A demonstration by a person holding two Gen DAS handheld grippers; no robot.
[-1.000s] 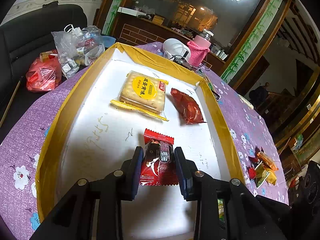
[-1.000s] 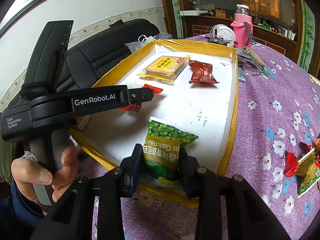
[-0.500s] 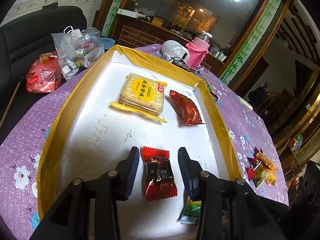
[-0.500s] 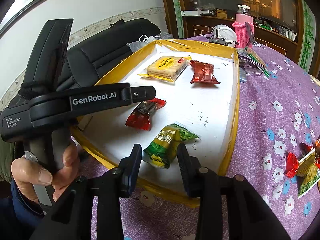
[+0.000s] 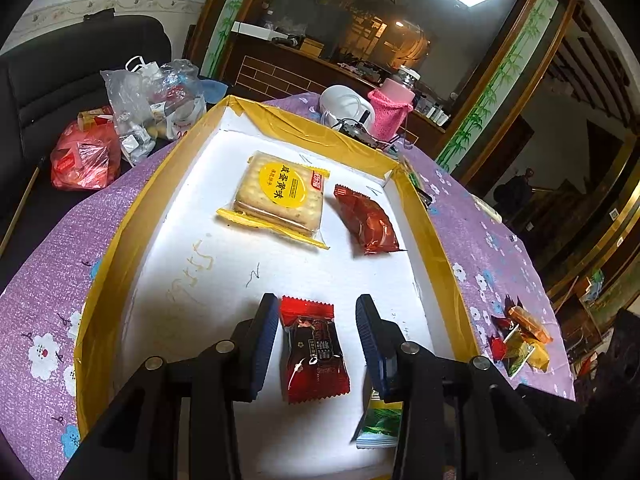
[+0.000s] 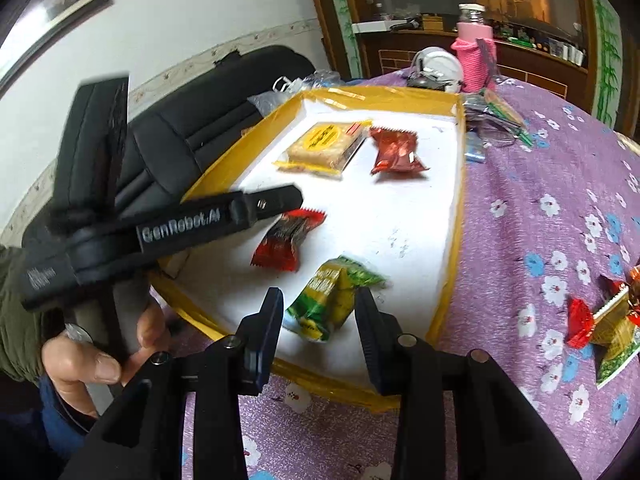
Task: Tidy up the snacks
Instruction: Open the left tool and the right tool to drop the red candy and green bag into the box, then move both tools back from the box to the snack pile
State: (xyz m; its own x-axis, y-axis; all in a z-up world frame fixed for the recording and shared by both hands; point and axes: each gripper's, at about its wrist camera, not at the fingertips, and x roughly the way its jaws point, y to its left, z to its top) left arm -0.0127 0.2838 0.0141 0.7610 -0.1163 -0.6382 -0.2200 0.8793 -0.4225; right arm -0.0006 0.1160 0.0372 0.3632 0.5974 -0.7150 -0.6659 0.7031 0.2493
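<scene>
A yellow-rimmed white tray (image 5: 120,240) (image 6: 456,240) sits on the purple floral tablecloth. At its far end lie a cracker packet (image 5: 280,196) (image 6: 324,146) and a dark red packet (image 5: 366,220) (image 6: 396,150). My left gripper (image 5: 317,308) is open, and a red candy (image 5: 312,356) (image 6: 286,238) lies flat on the tray floor between its fingers, clear of both pads. My right gripper (image 6: 318,300) is open near the tray's front edge. A green pea packet (image 6: 324,304) (image 5: 380,424) lies loose on the tray between its fingers.
A heap of loose candies (image 6: 600,320) (image 5: 520,336) lies on the cloth right of the tray. A pink bottle (image 6: 474,56) and a white helmet (image 6: 438,64) stand behind it. Plastic bags (image 5: 156,100) and a black sofa (image 6: 200,120) are on the left. A hand (image 6: 92,364) holds the left gripper's handle.
The left jaws opened and let go of the red candy, which now lies on the tray. The right jaws released the green packet, which dropped onto the tray and tipped over.
</scene>
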